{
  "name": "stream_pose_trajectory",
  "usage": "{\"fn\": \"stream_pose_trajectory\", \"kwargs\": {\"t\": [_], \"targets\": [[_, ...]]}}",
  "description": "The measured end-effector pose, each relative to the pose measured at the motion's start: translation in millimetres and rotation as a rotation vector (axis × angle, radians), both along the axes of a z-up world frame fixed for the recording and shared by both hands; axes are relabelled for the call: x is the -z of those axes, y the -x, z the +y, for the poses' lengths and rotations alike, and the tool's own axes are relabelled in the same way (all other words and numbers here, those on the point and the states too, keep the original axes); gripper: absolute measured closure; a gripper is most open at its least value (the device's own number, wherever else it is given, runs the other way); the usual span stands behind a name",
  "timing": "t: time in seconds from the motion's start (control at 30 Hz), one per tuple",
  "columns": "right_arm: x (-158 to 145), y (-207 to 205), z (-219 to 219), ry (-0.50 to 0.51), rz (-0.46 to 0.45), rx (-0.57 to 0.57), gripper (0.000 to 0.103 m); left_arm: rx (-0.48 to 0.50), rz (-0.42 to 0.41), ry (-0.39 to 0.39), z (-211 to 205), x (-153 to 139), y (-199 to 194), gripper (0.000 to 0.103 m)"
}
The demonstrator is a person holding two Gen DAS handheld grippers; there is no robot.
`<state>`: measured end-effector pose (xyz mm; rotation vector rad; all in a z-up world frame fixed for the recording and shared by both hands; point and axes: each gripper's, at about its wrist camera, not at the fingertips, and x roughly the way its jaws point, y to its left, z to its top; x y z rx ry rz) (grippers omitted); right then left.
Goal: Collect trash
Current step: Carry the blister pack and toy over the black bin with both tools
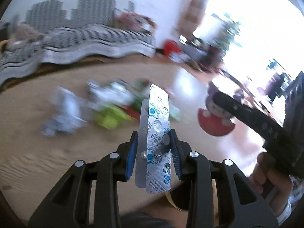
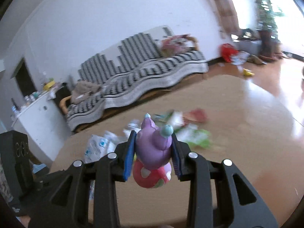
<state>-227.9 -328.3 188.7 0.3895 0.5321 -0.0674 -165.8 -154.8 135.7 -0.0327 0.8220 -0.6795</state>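
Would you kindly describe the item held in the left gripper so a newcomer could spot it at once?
Start at the round wooden table strewn with wrappers. Above it, the left gripper clamps silver blister packs upright between blue pads. Unlike the soft purple toy in the right gripper, they are flat, foil, blue-printed.

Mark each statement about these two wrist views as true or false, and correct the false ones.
1. The left gripper holds silver blister packs between its fingers. True.
2. The right gripper is empty. False: it is closed on a purple and pink plush toy.
3. Loose wrappers lie on the wooden table beyond the grippers. True.
4. The sofa cover is plain red. False: it is patterned in black, white and grey.
5. The plush toy also shows in the left wrist view. True: it appears at the right.
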Motion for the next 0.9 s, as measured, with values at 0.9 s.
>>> {"fn": "stream_pose_trajectory", "kwargs": {"t": [0.9], "targets": [[201.7, 137.2, -143.2, -0.239, 0.466, 0.294, 0.069, 0.365, 0.377, -0.296, -168.0, 207.2, 96.7, 0.07]]}}
